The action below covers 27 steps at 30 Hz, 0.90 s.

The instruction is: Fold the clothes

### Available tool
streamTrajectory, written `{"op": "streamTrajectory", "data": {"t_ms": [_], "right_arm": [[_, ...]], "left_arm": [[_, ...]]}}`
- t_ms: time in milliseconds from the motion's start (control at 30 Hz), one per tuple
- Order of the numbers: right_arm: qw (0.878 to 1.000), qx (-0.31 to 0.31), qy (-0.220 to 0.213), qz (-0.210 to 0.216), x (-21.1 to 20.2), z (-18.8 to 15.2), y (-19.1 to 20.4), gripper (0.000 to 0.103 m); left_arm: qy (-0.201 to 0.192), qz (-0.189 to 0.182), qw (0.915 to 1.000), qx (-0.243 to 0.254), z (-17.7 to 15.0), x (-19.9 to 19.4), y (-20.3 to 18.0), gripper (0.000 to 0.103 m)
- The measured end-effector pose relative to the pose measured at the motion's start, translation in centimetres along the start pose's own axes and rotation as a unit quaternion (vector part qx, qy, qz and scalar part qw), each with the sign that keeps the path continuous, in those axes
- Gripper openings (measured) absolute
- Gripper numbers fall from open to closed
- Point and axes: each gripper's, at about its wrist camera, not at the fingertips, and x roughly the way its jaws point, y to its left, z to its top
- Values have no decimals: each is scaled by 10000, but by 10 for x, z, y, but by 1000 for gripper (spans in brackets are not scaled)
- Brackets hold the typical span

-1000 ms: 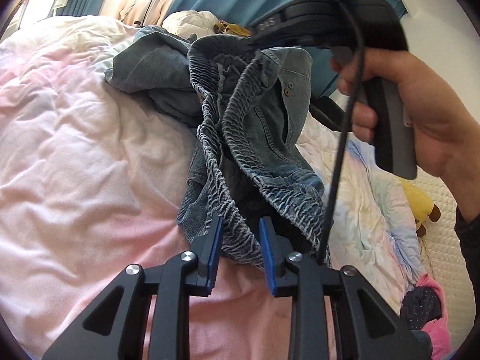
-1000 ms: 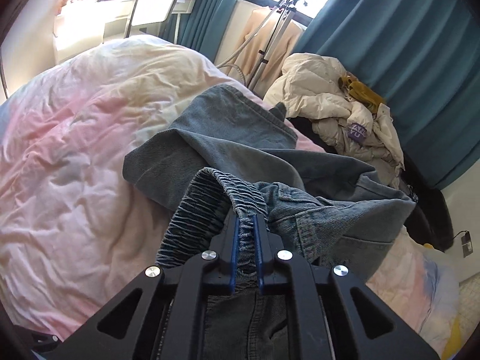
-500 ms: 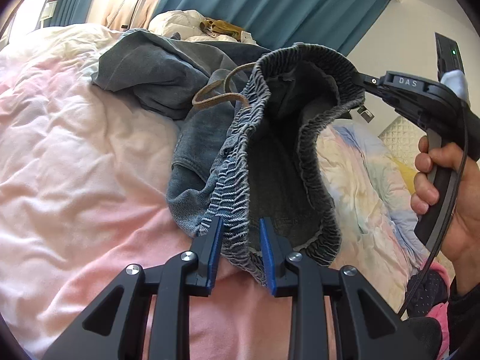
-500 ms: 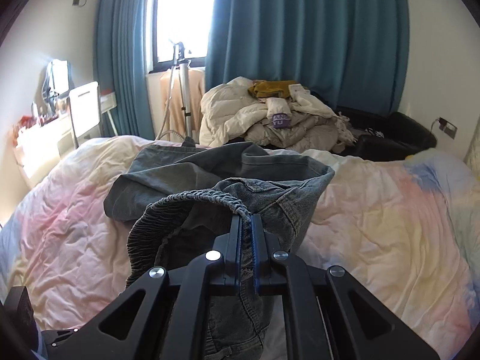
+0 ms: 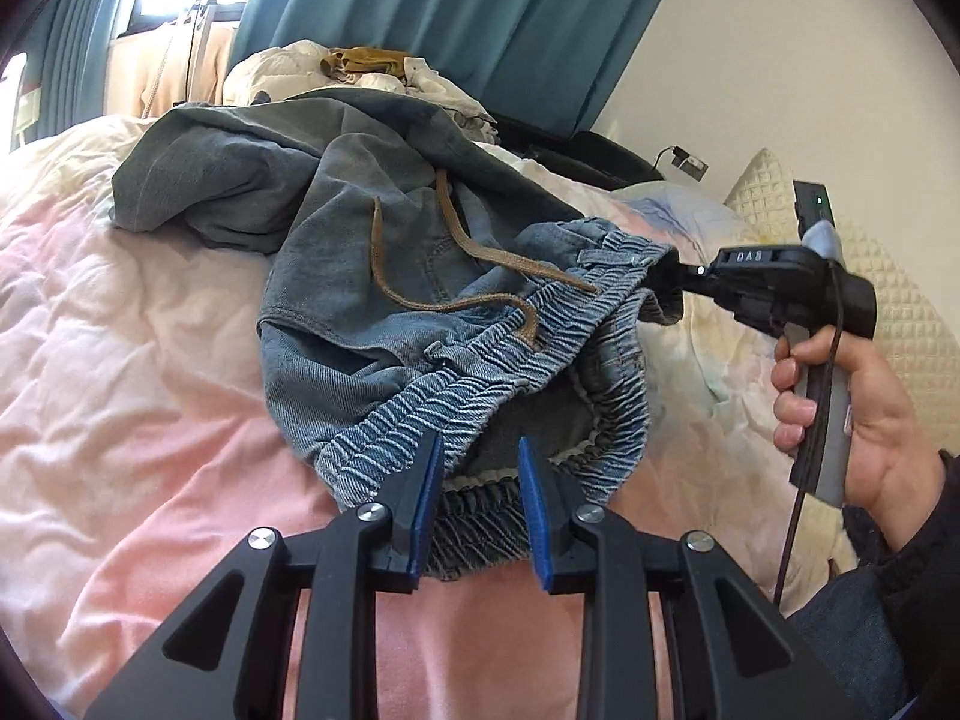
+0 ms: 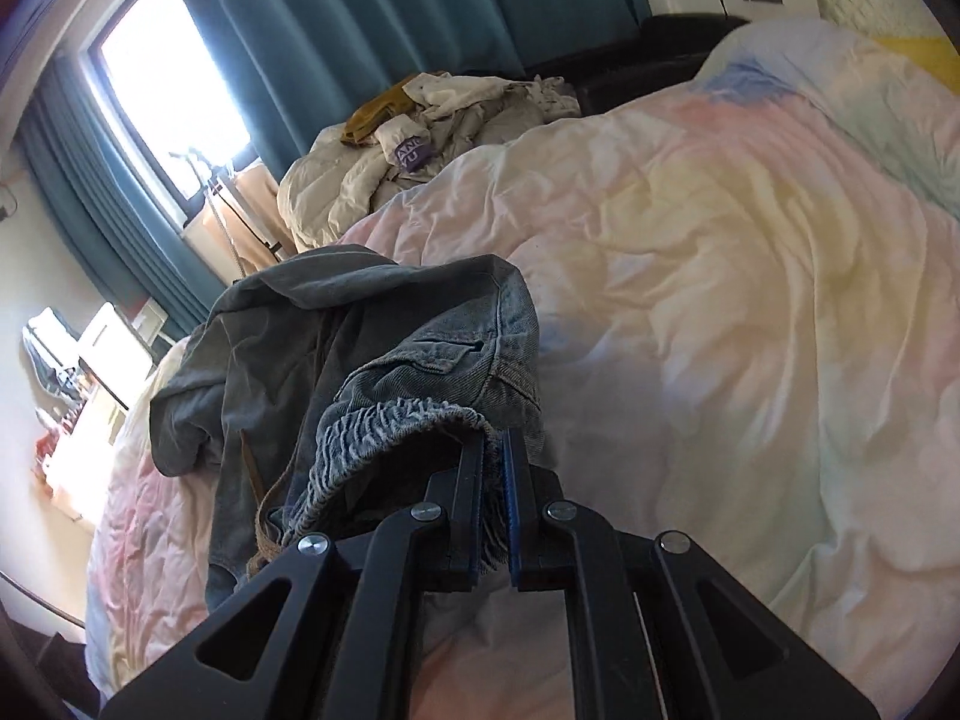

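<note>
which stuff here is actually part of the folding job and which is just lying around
In the job:
- denim shorts, elastic waistband
- left gripper at the waistband
- right gripper shut on the waistband's other side
- duvet under them

Lying about:
- pile of pale clothes
- teal curtains
- quilted pillow

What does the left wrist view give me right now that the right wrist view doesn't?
Left wrist only: the right gripper seen from outside, the hand holding it, the brown drawstring lying loose across the denim, and the left gripper around bunched waistband.

Right wrist only: the window, and a wide bare stretch of duvet.

Both: the denim shorts with their elastic waistband, and teal curtains.
</note>
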Motion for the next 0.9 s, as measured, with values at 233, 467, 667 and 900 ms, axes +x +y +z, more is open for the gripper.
{"op": "streamTrajectory", "data": {"t_ms": [233,467,667,900], "right_arm": [[9995,195,-6,237,2,-2,-5,10],[9993,89,-260,248,-4,4,2,18],[9995,2,-262,167,0,5,2,24],[9967,-271,-701,303,-11,6,12,29]], "left_arm": [[0,253,9997,57,0,-3,-2,27],[61,506,9983,-289,-7,-20,8,27],[188,880,9949,-449,-10,-18,17,28],[555,866,9940,-359,-17,1,17,28]]}}
